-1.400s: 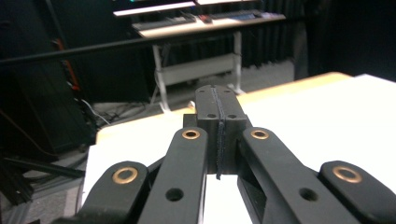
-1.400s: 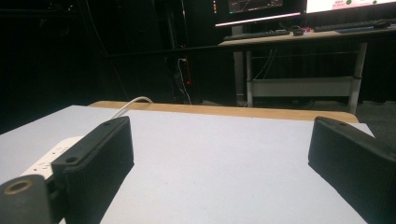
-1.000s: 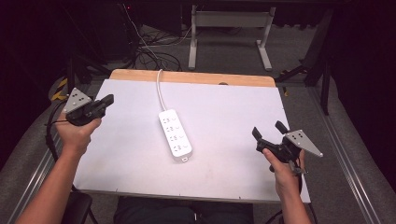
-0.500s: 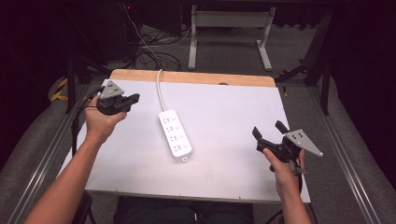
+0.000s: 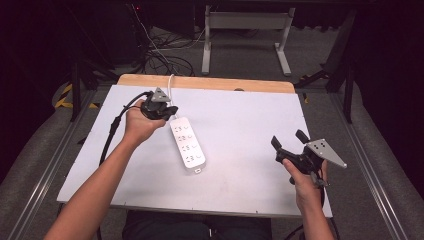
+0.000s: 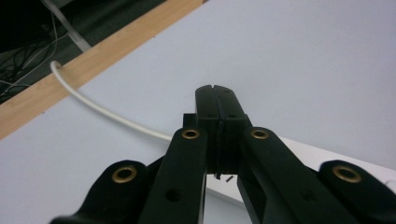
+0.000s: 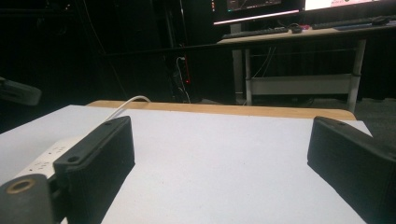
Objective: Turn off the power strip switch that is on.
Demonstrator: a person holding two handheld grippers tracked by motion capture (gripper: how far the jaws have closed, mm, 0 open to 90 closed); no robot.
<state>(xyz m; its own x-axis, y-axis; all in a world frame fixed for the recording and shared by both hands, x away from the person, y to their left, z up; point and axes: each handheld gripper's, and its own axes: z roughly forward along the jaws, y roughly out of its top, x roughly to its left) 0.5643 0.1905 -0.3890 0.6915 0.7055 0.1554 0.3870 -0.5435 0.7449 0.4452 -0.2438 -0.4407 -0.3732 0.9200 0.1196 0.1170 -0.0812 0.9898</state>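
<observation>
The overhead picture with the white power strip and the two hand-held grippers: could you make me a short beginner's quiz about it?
1. True or false: the left gripper has its jaws pressed together.
2. Where does the power strip lie? A) off the table, B) near the middle of the white table, C) in the right gripper.
3. Fill in: the strip's white cord runs off the table's ______ edge.

Key
1. True; in the left gripper view the two jaws meet with no gap.
2. B; its far end sits just beside the left gripper.
3. Far, over the wooden strip.
</observation>
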